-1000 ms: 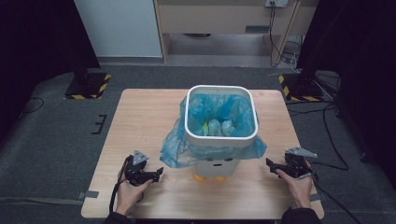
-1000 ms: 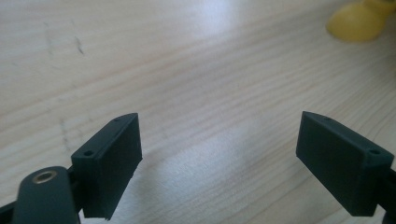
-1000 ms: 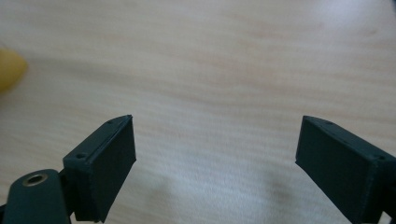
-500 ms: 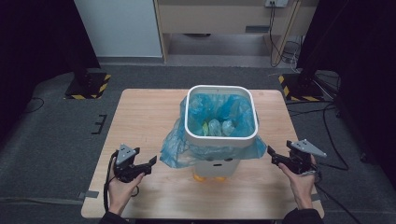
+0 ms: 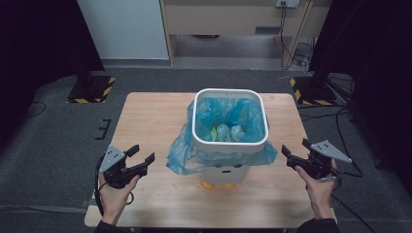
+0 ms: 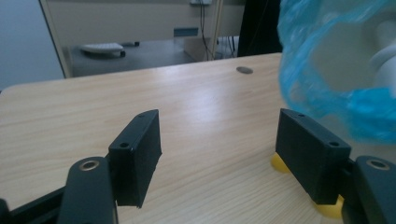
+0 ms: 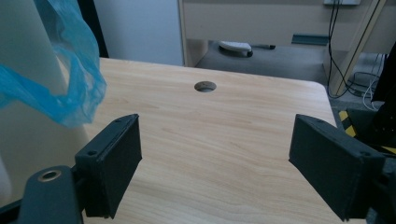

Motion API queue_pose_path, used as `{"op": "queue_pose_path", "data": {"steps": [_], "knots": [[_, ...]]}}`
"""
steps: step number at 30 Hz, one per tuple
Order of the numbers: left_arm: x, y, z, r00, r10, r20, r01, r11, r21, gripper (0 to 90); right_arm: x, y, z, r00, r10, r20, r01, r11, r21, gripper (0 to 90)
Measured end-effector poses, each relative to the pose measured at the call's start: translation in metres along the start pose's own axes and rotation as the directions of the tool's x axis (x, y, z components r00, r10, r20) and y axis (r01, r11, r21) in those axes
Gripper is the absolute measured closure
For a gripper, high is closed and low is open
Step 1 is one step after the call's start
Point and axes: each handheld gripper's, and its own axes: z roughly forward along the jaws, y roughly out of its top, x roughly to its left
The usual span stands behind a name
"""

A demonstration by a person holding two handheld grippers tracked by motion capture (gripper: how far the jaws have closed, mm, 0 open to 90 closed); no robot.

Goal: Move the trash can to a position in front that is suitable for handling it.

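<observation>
Tongs on the left (image 5: 142, 153) open, nothing between the jaws, though just narrowed a little; bare desk (image 5: 155, 116) seen in the gap from the left gripper view. Tongs on the right (image 5: 294, 146) spread wide, likewise empty, with plain wood between the jaws in the right gripper view.

Both raised off the desk and aimed inward at the white bin (image 5: 223, 172): left tongs at about 8 o'clock from it, right tongs at about 4 o'clock, each near but apart from it. Probably set so as to flank the bin evenly and come at the liner from two sides at once.

Bin upright near the middle of the desk, resting on small yellow feet (image 5: 208, 184). Lined with a blue plastic bag (image 5: 187, 155), folded out over the rim and hanging loose down the near sides, lowest toward 7 o'clock. Some crumpled rubbish (image 5: 223, 131) lying inside.

Likely reason for the half-closed left jaws: sizing down for thin film rather than a bulky object. Overhanging bag edge nearest both tongs, hence the probable first target. No contact made yet.
</observation>
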Motion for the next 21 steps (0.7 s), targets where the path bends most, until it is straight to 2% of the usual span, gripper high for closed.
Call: {"op": "queue_pose_path", "data": {"steps": [4,7,9,14,21], "knots": [[-0.006,0.011,-0.008,0.9998,-0.004,0.018,0.005,0.9993,-0.038,31.7,0.002,0.006,-0.005,1.0000,-0.009,-0.001,0.009,1.000,-0.026,16.9],[-0.017,0.020,-0.012,0.9988,0.004,0.048,-0.001,0.9978,-0.066,33.8,0.008,0.014,-0.012,0.9995,-0.027,-0.017,0.027,0.999,-0.034,17.2],[-0.020,0.022,-0.012,0.9984,0.010,0.056,-0.006,0.9976,-0.068,34.2,0.010,0.016,-0.013,0.9991,-0.035,-0.023,0.034,0.999,-0.041,17.2],[-0.037,0.030,-0.012,0.9936,0.041,0.105,-0.032,0.9959,-0.085,35.5,0.020,0.023,-0.022,0.9962,-0.047,-0.073,0.042,0.997,-0.067,18.5],[-0.056,0.032,-0.005,0.9873,0.065,0.145,-0.055,0.9961,-0.069,36.6,0.028,0.026,-0.029,0.9863,-0.057,-0.155,0.048,0.997,-0.061,20.9]]}}
